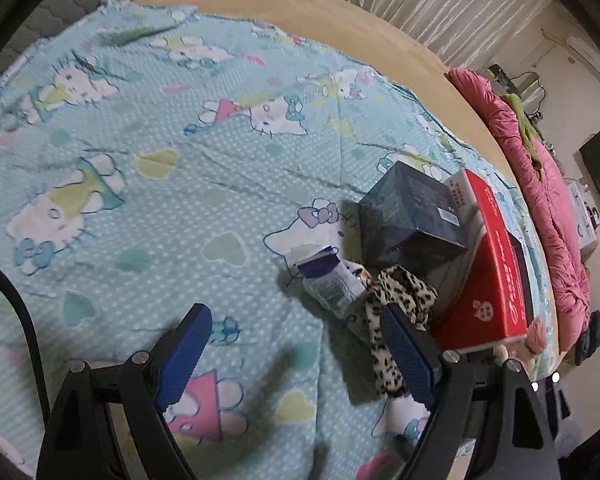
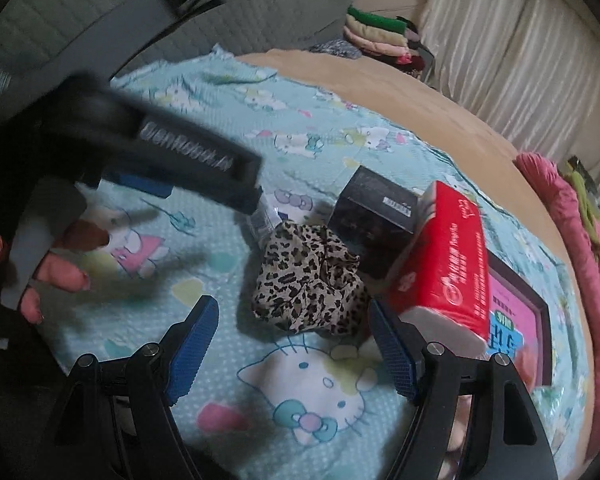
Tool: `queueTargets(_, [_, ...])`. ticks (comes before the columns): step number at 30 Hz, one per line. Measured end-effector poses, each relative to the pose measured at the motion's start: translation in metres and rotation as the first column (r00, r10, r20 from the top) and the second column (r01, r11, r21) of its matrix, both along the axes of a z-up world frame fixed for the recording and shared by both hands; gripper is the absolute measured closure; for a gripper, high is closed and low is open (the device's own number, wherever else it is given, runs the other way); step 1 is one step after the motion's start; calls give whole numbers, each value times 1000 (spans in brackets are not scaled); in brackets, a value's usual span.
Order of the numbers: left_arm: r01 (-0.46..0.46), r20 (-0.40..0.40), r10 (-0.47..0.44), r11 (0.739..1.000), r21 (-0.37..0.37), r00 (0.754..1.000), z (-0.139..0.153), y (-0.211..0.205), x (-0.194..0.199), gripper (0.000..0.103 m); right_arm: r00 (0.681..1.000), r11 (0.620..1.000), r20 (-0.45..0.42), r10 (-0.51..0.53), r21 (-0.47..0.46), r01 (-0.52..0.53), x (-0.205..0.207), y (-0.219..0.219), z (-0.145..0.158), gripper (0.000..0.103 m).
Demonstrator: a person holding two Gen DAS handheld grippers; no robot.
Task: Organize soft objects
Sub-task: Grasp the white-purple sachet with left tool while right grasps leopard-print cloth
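Note:
A crumpled leopard-print cloth [image 2: 308,284] lies on the blue cartoon-cat bedsheet [image 2: 300,144], just ahead of my right gripper [image 2: 294,320], which is open and empty. In the left wrist view the cloth [image 1: 396,312] sits by the right finger of my left gripper [image 1: 296,332], also open and empty. A small tissue pack [image 1: 332,280] lies left of the cloth. A red tissue pack [image 2: 444,264] leans to the right of the cloth. The left gripper's body [image 2: 172,152] shows blurred at upper left of the right wrist view.
A dark box [image 2: 372,204] stands behind the cloth. A framed picture [image 2: 512,320] lies under the red pack. A pink quilt [image 2: 580,240] runs along the bed's right edge. Folded clothes [image 2: 376,32] are stacked at the back by curtains [image 2: 520,52].

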State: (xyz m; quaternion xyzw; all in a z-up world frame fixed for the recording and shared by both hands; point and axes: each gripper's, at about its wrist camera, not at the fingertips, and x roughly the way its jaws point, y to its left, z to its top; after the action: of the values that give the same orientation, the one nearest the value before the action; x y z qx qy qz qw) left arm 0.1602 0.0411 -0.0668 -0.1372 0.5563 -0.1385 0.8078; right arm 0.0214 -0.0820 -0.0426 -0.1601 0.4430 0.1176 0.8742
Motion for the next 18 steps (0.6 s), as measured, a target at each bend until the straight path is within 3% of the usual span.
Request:
queueTargets(10, [3, -58, -7, 997, -74, 998, -24, -10, 28, 18, 997, 983, 19, 80, -168, -75, 13, 17, -40, 28])
queueTargets(16, [-7, -75, -2, 993, -121, 997, -35, -12, 36, 28, 994, 968, 16, 112, -227, -105, 20, 20, -60, 67])
queueTargets(18, [-13, -83, 2, 991, -136, 997, -38, -14, 39, 43, 993, 968, 14, 115, -225, -109, 22, 18, -63, 81])
